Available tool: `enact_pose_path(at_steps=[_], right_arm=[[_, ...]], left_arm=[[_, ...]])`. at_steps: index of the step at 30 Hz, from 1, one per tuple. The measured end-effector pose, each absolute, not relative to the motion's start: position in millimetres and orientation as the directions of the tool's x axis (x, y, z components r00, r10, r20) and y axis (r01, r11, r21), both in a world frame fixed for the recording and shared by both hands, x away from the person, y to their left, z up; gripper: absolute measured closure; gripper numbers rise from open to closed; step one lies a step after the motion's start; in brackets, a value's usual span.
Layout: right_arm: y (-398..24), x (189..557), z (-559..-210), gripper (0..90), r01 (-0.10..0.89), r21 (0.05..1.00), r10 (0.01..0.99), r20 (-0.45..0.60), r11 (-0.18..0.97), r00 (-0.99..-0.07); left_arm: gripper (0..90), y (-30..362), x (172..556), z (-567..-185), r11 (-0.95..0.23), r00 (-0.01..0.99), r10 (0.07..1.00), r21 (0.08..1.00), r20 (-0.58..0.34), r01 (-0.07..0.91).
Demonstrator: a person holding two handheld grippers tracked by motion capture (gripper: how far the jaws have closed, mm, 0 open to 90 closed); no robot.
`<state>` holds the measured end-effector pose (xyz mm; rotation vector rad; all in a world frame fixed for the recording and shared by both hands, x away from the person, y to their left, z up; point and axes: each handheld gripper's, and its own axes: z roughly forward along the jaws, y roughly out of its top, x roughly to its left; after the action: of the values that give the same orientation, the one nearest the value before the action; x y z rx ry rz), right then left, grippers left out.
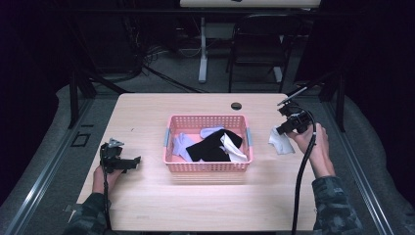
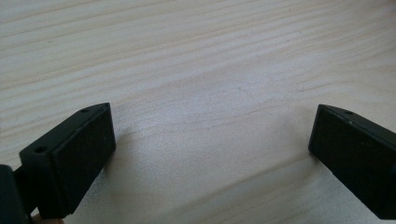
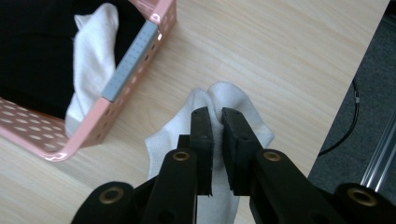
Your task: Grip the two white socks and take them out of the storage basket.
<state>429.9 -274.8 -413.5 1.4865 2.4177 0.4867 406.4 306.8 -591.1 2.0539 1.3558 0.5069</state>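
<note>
Right tongs (image 3: 215, 116) clamped on white sock (image 3: 233, 100), right of pink basket (image 1: 209, 167) above tabletop (image 1: 205, 205). Left tongs (image 2: 210, 140) open, empty, near left. Keep your pinch firm, lower sock flat, clear of basket rim.

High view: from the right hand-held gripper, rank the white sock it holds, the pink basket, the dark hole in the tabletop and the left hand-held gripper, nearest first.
1. White sock, pinched in the right hand-held gripper, right of the basket.
2. Pink basket, table centre; its right wall is closest.
3. Dark hole, toward the far edge, about as near as the basket, too close to call.
4. Left hand-held gripper, far left, open.
</note>
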Motion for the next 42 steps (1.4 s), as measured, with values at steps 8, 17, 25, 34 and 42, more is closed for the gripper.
enact_pose_path(at_steps=[8,17,25,34,42], right_arm=[[-284,436,-447,83.0,0.849,0.364,0.915,-0.028,0.384,-0.402],[-283,443,-487,82.0,0.873,0.317,0.92,0.006,0.371,-0.393],[-274,444,-512,81.2,0.882,0.288,0.919,0.019,0.373,-0.395],[-273,443,-518,53.6,0.888,0.272,0.919,0.031,0.37,-0.392],[-269,433,-475,24.0,0.839,0.403,0.912,0.027,0.366,-0.41]], left_arm=[[0.3,307,406,-591,-0.283,0.4,0.916,0.678,-0.019,0.679],[0.3,307,406,-591,-0.283,0.4,0.916,0.678,-0.019,0.679],[0.3,307,406,-591,-0.282,0.4,0.916,0.678,-0.019,0.679],[0.3,307,406,-591,-0.282,0.4,0.916,0.678,-0.019,0.679],[0.3,307,406,-591,-0.282,0.4,0.916,0.678,-0.019,0.679]])
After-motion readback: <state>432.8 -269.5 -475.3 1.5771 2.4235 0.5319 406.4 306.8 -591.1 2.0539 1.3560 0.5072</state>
